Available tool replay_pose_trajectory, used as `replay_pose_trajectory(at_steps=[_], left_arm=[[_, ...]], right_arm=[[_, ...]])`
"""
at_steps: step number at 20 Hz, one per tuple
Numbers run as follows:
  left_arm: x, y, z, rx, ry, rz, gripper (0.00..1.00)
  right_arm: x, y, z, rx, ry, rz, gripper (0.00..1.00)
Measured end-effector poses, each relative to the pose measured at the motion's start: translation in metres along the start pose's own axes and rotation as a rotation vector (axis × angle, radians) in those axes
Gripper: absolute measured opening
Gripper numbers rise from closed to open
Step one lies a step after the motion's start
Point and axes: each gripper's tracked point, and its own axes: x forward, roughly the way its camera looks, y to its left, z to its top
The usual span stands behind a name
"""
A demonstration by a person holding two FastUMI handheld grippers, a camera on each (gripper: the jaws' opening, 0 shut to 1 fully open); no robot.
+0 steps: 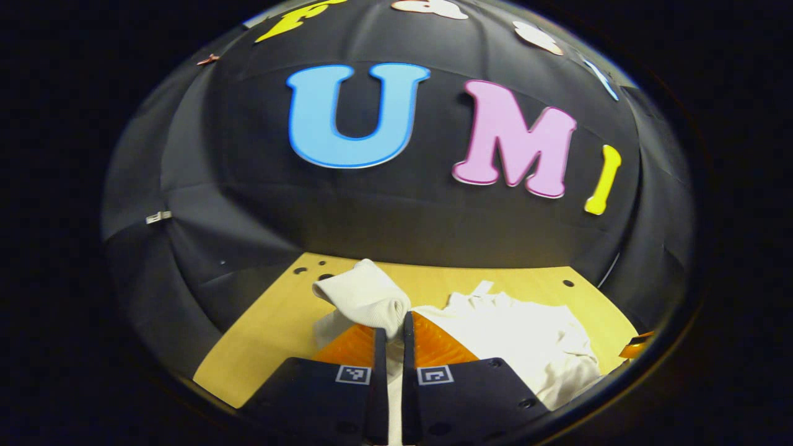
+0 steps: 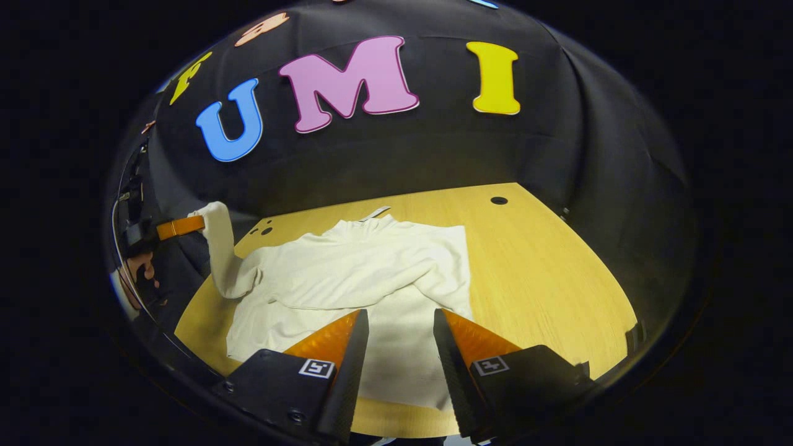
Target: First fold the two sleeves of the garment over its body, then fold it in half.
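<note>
A white long-sleeved garment lies spread on the wooden table, collar toward the back wall. One sleeve lies folded across its body. My left gripper is shut on the cuff end of the other sleeve, which bunches above its fingers. In the right gripper view that sleeve rises off the table's left side up to the left gripper, held by a hand. My right gripper hovers open above the garment's near hem, nothing between its fingers.
The table has small round holes near its far corners. Black cloth walls close in the back and both sides. Bare wood lies to the right of the garment. A label sticks out at the collar.
</note>
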Motion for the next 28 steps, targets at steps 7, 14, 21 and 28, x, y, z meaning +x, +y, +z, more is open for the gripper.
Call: replay_pose_trajectory(at_steps=[7, 14, 21, 28], left_arm=[[0.031, -0.128, -0.02, 0.065, 0.042, -0.167, 0.13], [0.045, -0.203, -0.092, 0.135, 0.169, -0.235, 0.13], [0.05, -0.241, -0.147, 0.132, 0.273, -0.285, 0.15], [0.042, -0.285, -0.181, 0.081, 0.313, -0.384, 0.68]], right_arm=[[-0.014, -0.057, -0.007, 0.064, 0.001, -0.056, 0.66], [-0.018, -0.088, -0.014, 0.099, 0.031, -0.048, 0.7], [-0.01, -0.104, -0.013, 0.06, 0.05, -0.046, 0.77], [-0.004, -0.12, -0.011, 0.049, 0.061, -0.035, 0.78]])
